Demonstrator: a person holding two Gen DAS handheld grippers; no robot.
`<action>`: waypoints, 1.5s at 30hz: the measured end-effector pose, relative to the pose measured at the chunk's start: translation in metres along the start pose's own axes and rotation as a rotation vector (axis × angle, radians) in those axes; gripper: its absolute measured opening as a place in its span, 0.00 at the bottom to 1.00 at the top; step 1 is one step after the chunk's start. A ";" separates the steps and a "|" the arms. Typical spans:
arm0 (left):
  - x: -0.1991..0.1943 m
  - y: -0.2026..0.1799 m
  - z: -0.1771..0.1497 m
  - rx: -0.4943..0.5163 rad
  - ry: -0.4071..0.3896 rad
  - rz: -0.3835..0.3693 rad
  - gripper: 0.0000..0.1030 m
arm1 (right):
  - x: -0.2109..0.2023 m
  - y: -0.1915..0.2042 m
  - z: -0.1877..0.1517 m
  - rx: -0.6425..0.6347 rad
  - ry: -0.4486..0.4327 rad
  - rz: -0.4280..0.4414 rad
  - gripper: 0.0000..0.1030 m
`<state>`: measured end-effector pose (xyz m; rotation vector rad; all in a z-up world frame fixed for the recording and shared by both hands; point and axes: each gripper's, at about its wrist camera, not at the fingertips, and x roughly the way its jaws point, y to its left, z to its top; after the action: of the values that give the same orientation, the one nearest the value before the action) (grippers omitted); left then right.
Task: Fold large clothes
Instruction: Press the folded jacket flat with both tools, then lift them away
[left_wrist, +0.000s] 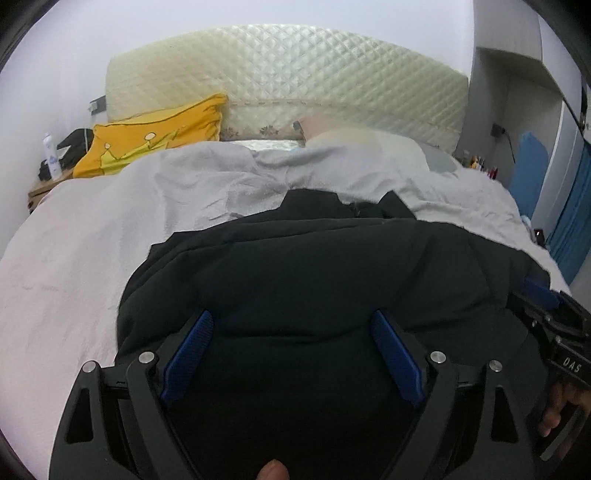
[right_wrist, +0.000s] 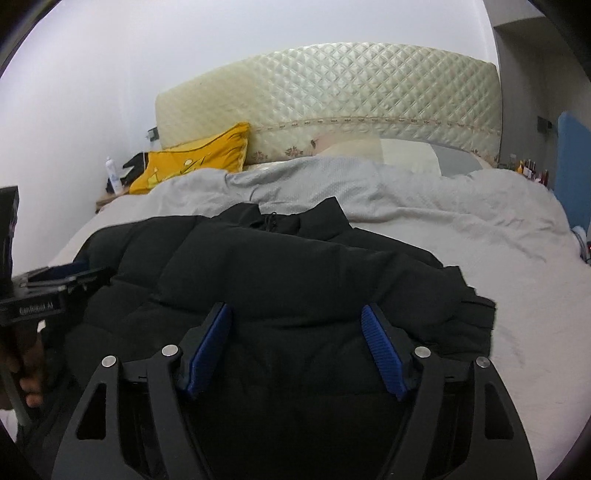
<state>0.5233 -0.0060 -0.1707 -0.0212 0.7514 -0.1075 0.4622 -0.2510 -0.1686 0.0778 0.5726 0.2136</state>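
Note:
A black puffer jacket (left_wrist: 314, 266) lies on the bed with its collar toward the headboard; it also shows in the right wrist view (right_wrist: 288, 273). My left gripper (left_wrist: 291, 321) is open just above the jacket's near left part, blue pads apart, holding nothing. My right gripper (right_wrist: 295, 317) is open above the jacket's near right part, empty. The right gripper's body (left_wrist: 554, 332) shows at the right edge of the left wrist view. The left gripper's body (right_wrist: 48, 291) shows at the left edge of the right wrist view.
The bed is covered by a rumpled grey blanket (left_wrist: 92, 229). A yellow pillow (left_wrist: 155, 136) and a pale pillow (right_wrist: 399, 151) lie by the quilted cream headboard (right_wrist: 351, 92). A nightstand with a bottle (left_wrist: 51, 151) stands at the left. Blue items (left_wrist: 569, 206) stand at the right.

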 end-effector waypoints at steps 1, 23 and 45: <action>0.005 -0.001 0.000 -0.002 0.004 -0.001 0.88 | 0.003 0.000 -0.002 0.000 -0.002 0.000 0.71; -0.001 0.015 -0.005 0.001 -0.043 -0.009 0.93 | 0.009 -0.007 -0.004 -0.049 0.021 -0.018 0.71; 0.018 0.015 -0.027 0.002 0.040 0.070 0.96 | 0.024 -0.035 -0.026 -0.034 0.124 -0.058 0.76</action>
<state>0.5195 0.0073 -0.2033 0.0089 0.7915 -0.0424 0.4736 -0.2797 -0.2075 0.0152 0.6936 0.1726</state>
